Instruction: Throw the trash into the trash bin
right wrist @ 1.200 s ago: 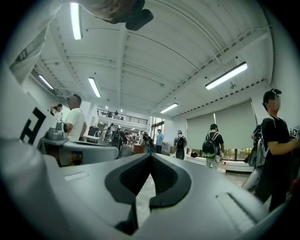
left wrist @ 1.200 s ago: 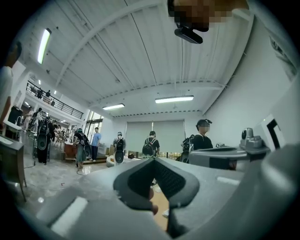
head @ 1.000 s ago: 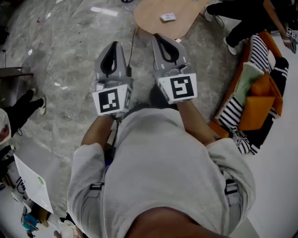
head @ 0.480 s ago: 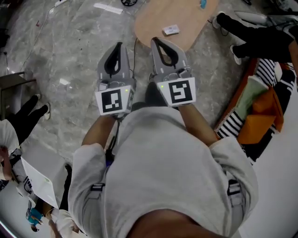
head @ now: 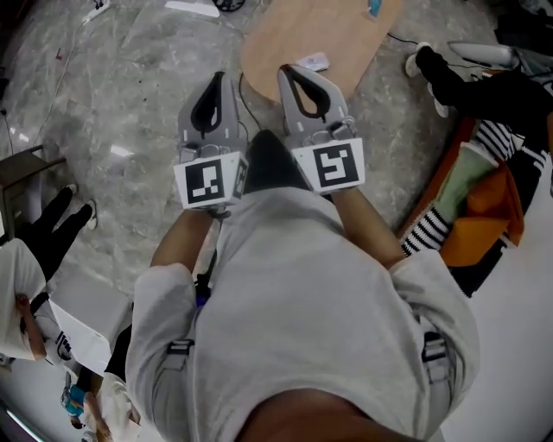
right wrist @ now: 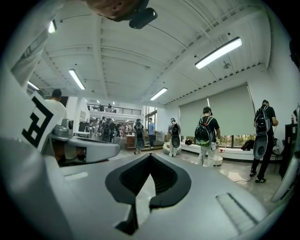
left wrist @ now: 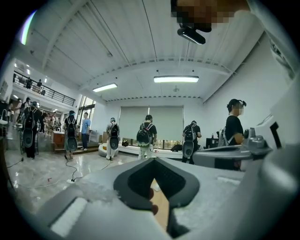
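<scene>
In the head view I hold both grippers level in front of my chest, side by side. The left gripper [head: 218, 78] is shut, tips together with nothing between them. My right gripper [head: 289, 69] is also shut and empty, its tip over the near edge of a round wooden table [head: 350, 34]. A small white packet [head: 313, 61] lies on that table just past the right gripper's tip, and a small blue item [head: 374, 7] lies farther back. No trash bin is in view. The left gripper view shows its closed jaws [left wrist: 152, 159]; the right gripper view shows the same [right wrist: 150, 154].
An orange sofa with striped cushions [head: 484, 207] stands at the right. A seated person's legs and shoes [head: 449, 73] are beyond it. Another person [head: 47, 237] and a dark stool [head: 22, 168] are at the left. A cable [head: 244, 95] runs over the marble floor. Several people with backpacks [left wrist: 145, 136] stand across the hall.
I have walked forward: the wooden table and its white packet have come closer to the gripper tips. Both grippers stay side by side and shut.
</scene>
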Motion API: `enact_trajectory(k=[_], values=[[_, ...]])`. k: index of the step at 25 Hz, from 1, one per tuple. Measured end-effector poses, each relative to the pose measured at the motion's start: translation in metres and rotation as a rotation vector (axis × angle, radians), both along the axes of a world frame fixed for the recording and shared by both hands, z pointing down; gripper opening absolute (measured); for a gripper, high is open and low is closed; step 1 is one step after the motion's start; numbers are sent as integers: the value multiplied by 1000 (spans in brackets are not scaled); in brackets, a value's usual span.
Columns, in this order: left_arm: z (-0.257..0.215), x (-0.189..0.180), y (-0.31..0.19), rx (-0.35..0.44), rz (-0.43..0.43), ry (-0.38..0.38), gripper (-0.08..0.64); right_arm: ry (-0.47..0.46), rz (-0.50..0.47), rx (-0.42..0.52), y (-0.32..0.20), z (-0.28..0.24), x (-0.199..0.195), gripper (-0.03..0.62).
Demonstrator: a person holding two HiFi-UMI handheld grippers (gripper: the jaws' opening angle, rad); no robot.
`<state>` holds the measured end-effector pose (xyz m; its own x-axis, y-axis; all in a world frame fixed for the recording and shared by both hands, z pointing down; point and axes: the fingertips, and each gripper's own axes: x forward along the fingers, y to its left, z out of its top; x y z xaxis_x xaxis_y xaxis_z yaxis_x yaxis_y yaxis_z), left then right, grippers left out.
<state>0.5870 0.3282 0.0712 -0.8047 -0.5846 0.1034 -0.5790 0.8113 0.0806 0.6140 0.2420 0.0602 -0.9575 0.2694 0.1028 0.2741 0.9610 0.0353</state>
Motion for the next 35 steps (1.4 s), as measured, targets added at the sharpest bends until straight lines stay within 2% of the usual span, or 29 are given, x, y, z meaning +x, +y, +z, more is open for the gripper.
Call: enact_trajectory(k=[5,10,14,18,22,24,28,32,35], values=[[-5,-29,4,-27,4,-15,18,0,4,-9,1,3,-30,8],[3,-77,21,-57,32,-7,18,24,27,-10,19,14,-75,8],[23,-124,30,-66,102,32,18,75,100,-30,37,37,-118,8],[48,-162,35,-81,210,89,18,135,216,-48,47,66,-150,8],[72,-182,19,-96,369,136,18,190,366,-61,39,91,-158,7],[87,-191,2,-94,423,160,18,218,428,-62,24,107,-161,8],[125,-197,-34,-107,489,231,18,263,522,-61,-17,138,-157,8],[165,-186,-75,-143,559,267,18,317,579,-59,-60,180,-147,8],[192,-176,-98,-194,599,309,18,356,611,-108,-81,211,-139,8]])
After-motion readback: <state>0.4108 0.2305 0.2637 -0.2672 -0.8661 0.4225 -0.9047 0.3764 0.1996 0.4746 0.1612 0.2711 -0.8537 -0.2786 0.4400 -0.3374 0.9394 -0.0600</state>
